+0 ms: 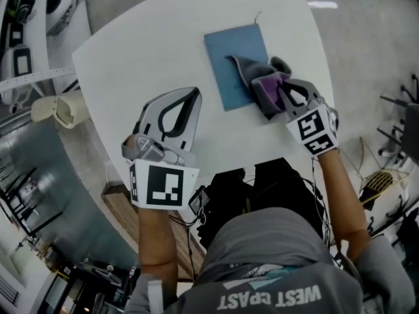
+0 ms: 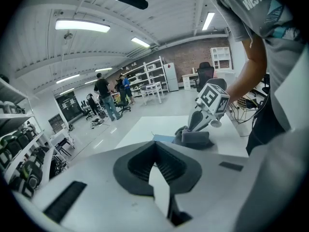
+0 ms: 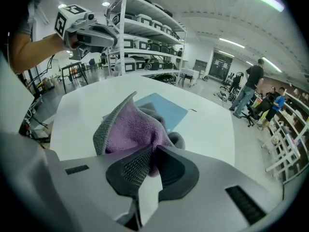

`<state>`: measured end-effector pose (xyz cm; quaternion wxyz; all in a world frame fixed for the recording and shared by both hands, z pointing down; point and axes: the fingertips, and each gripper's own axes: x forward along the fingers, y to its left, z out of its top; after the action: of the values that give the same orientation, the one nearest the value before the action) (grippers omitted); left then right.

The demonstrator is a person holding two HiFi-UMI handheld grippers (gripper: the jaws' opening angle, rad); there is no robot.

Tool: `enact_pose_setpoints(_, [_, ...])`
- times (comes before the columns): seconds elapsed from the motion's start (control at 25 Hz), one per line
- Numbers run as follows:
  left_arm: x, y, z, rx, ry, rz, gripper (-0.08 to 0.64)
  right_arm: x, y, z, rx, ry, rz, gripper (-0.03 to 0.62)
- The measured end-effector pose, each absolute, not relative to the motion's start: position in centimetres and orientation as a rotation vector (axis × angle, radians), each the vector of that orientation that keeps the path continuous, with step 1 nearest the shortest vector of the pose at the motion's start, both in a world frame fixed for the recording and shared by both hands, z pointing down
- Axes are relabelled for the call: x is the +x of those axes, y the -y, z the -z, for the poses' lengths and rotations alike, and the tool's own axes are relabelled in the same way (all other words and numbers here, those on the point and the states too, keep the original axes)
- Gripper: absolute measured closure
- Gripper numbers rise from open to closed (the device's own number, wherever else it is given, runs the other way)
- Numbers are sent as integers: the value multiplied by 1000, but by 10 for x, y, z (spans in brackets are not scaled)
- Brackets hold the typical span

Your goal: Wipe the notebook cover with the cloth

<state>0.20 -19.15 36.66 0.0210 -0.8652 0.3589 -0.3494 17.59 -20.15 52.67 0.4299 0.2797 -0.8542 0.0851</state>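
Jaws of the right gripper (image 3: 153,152) pinch the cloth (image 3: 128,129), bunched just ahead of them over the notebook (image 3: 166,109); the left gripper (image 2: 155,149) has its jaws closed, empty. Unheld, the notebook may slide on the worktop (image 3: 212,129).

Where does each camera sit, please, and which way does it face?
Head view: on the head, facing steeply down at table, notebook, cloth; arms, shirt, left gripper, right gripper show.
Left gripper view: on left gripper, along its shut, empty jaws toward right gripper; arm, shirt at right.
Right gripper view: on right gripper, along jaws shut on cloth toward left gripper; arm at left.
Shared: both gripper views show notebook and cloth.
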Motion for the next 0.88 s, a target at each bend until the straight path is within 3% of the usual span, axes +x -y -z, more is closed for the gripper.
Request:
enact_pose_setpoints(0.56, [-53,178,-379,-2664,-1296,1142,558,23,172,-526,327,2289,-91,543])
enact_pose_setpoints(0.88, [-43,188,-379,-2683,-1249,1125,558,77,177,-527,446,2232,-164,543])
